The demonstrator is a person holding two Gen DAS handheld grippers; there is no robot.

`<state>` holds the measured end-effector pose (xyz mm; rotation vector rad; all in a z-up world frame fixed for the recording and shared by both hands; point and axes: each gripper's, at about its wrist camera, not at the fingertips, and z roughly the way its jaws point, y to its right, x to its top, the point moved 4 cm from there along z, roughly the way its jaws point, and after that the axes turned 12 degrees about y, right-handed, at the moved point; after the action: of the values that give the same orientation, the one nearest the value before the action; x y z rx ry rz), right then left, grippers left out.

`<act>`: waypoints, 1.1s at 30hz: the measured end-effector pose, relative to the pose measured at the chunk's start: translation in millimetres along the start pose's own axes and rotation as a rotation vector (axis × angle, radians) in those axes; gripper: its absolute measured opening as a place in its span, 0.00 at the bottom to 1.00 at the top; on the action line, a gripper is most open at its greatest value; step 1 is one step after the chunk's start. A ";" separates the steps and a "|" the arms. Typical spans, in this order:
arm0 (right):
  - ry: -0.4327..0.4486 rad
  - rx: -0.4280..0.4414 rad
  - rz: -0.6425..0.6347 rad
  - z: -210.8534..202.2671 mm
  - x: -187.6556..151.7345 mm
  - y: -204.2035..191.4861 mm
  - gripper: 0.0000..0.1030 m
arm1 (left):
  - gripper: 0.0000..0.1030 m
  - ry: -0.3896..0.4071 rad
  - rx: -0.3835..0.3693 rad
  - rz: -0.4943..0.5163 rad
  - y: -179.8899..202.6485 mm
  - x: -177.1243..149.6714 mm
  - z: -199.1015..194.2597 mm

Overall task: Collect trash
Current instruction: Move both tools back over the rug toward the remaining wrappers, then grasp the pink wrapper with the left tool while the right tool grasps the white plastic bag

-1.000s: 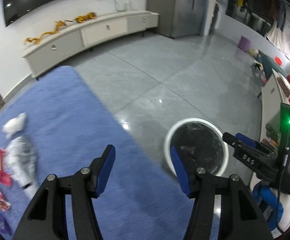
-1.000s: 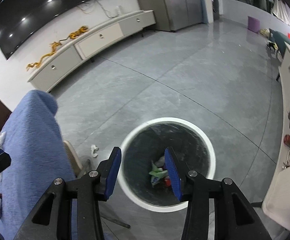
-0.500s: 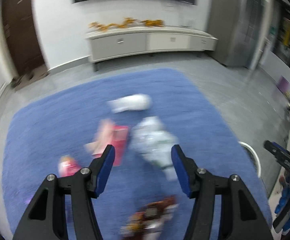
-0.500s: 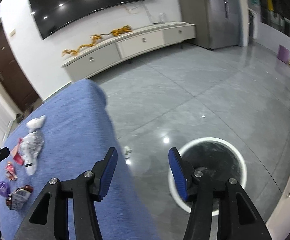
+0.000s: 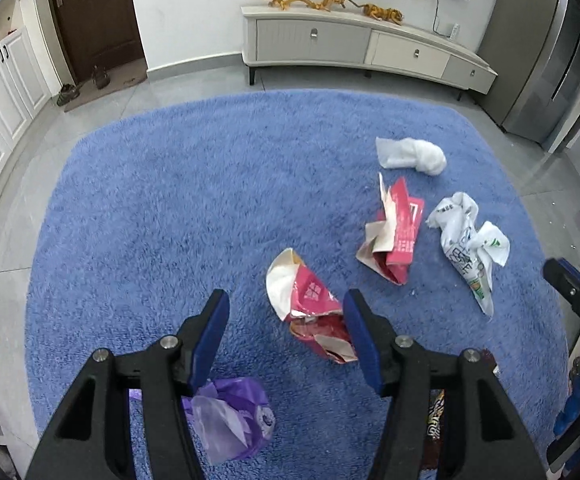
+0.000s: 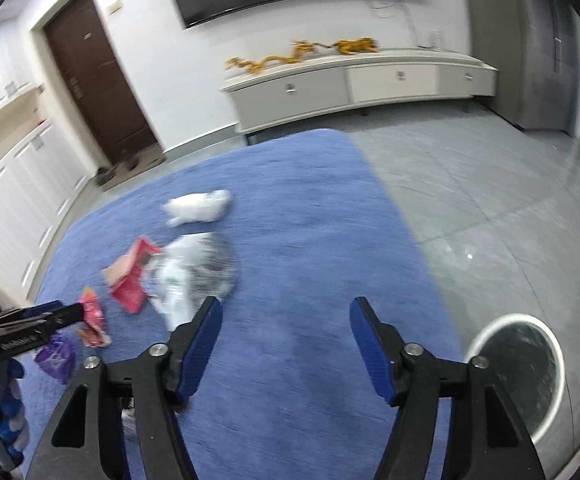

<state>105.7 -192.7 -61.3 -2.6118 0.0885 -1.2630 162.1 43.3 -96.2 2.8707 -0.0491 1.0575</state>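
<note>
Litter (image 5: 314, 312) now fills left gripper's (image 5: 284, 334) view, replacing bin (image 6: 518, 376).

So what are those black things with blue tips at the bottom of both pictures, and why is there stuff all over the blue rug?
Those are grabbing tools. A person holds one in each hand, and each tool carries a small camera that looks out along its two blue-padded fingers. One picture comes from the left tool, the other from the right tool. Both are open and hold nothing.

The blue rug has trash on it: a crumpled red wrapper just in front of the left tool, a second red and pink packet, a white plastic bag, a white tissue wad and a purple wrapper. The right tool's picture also shows a round bin with a white rim on the grey floor beside the rug. The trash is meant to go there.
</note>
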 end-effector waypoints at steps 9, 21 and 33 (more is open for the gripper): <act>-0.028 0.075 -0.047 36.1 3.8 -47.1 0.72 | 0.56 -0.048 -0.038 0.035 13.4 -3.2 11.2; -0.063 0.114 -0.074 68.4 -2.4 -62.7 0.73 | 0.55 -0.055 -0.021 0.051 19.9 -8.8 27.9; -0.022 0.161 -0.072 42.3 -12.3 -50.7 0.42 | 0.36 0.010 -0.027 0.022 17.5 -15.7 14.8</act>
<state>128.5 -133.7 -83.9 -2.5106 -0.1074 -1.2101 158.7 24.6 -116.4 2.8471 -0.0931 1.0666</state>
